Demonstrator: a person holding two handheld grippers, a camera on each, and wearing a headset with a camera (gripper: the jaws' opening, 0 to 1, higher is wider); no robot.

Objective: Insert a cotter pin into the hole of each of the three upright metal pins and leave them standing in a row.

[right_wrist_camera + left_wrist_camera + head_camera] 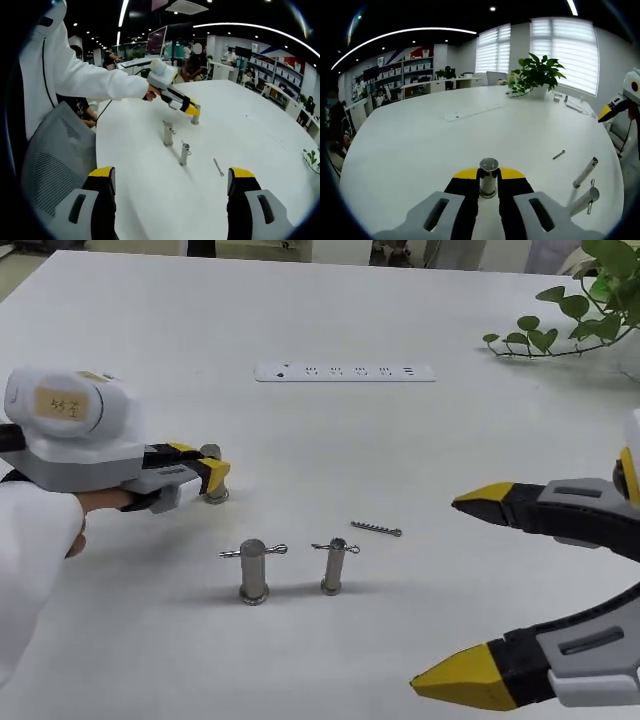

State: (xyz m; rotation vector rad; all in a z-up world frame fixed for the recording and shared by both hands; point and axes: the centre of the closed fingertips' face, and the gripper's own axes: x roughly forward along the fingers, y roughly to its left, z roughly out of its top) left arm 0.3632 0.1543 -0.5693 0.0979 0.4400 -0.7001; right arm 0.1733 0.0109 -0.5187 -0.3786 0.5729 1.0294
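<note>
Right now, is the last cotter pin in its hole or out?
Out. The cotter pin lies flat on the table, apart from the metal pin that the left gripper holds.

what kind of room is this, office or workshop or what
Most likely an open-plan office or lab workspace: a large white table carrying a power strip, a potted plant by windows with blinds, and shelves of storage bins along the far wall.
</note>
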